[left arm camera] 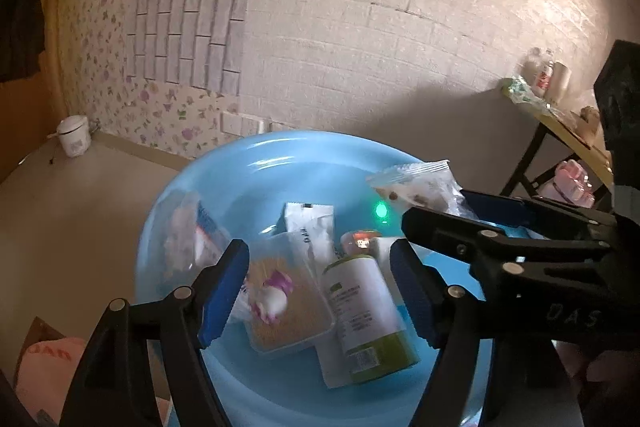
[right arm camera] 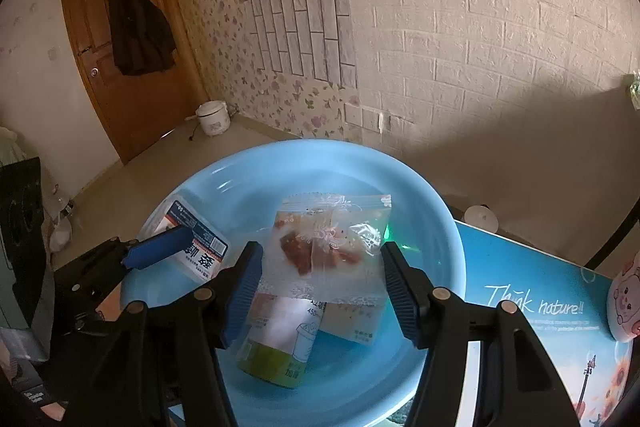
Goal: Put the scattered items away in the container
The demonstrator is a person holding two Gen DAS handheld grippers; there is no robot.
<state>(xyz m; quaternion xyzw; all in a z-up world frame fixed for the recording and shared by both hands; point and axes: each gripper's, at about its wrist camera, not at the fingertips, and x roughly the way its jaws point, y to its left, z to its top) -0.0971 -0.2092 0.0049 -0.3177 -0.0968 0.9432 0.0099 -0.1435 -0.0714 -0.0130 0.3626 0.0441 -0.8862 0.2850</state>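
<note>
Both claws, left claw [left arm camera: 320, 291] and right claw [right arm camera: 320, 291], gape wide over the blue basin [right arm camera: 432, 211] holding the snack bag [right arm camera: 332, 243].

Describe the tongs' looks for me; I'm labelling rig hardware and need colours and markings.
Both the left tongs and the right tongs have glossy black plastic linkage arms joined by round silver rivets, ending in flat blue ribbed pads. Embossed letters on the right one's black body read "DAS". No cables or sleeves show.

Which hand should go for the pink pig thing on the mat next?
Right, probably: the right gripper is open, and the pig lies to its right, beyond the basin from the left gripper.
</note>
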